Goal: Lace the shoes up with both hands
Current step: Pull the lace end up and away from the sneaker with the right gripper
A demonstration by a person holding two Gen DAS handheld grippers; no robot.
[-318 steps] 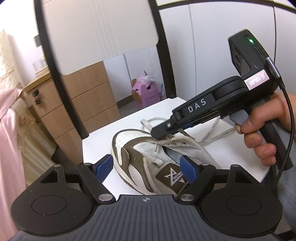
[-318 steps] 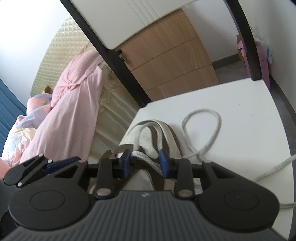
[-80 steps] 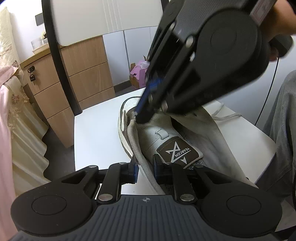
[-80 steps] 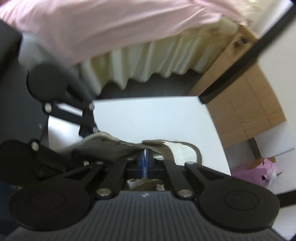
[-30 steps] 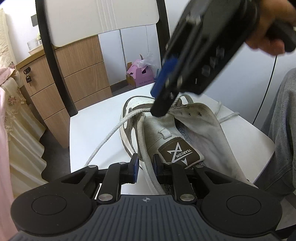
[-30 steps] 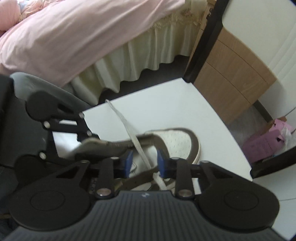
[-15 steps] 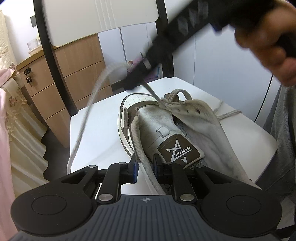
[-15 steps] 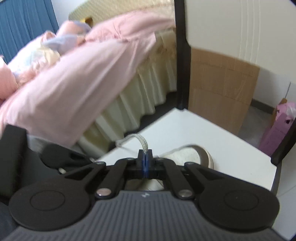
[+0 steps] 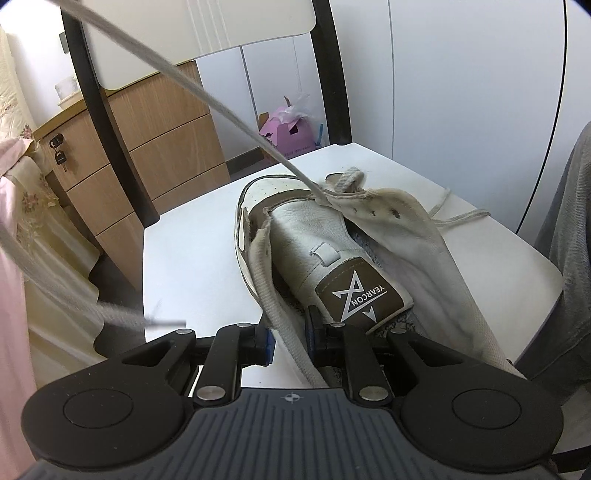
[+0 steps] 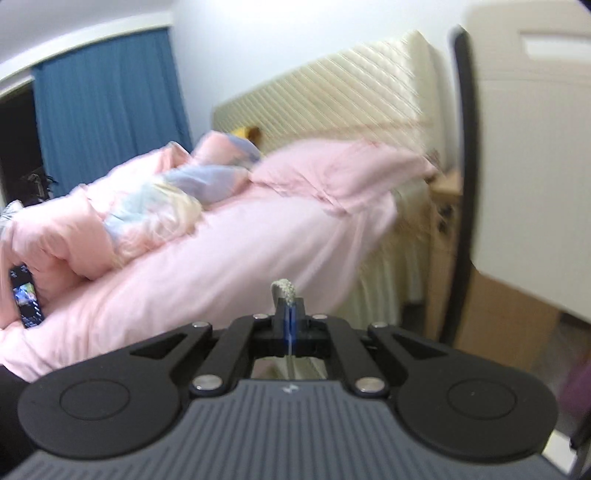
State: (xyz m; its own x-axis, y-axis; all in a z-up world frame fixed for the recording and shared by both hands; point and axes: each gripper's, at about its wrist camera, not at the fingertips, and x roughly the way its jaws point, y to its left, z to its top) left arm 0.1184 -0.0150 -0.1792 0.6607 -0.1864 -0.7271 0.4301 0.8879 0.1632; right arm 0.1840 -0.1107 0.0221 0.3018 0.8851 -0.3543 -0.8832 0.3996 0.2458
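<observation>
— So what changed just now?
— My right claw [image 10: 287, 312] pinched shut on the lace [image 9: 207, 96] and hauled it up — it runs taut from a front eyelet, so that pass is through.
— And the left claw [image 9: 290, 338]?
— Nearly closed on the shoe's [image 9: 314, 236] side flap, shoe on the desk [image 9: 192, 258]. The tongue [image 9: 332, 266] covers the next holes; the chair back [image 9: 207, 33] looms close.

The white-and-brown leather sneaker [image 9: 314, 236] looks scuffed and matt, its toe perforated, its tongue bearing a smooth brown printed patch. The grey woven cloth lace [image 9: 207, 99] is rough and ribbed. The white chair seat [image 9: 192, 266] is smooth and faintly glossy. The wood-grain drawer cabinet [image 9: 159, 147] is matt. The pink cloth bedding [image 10: 229, 258] looks soft.
</observation>
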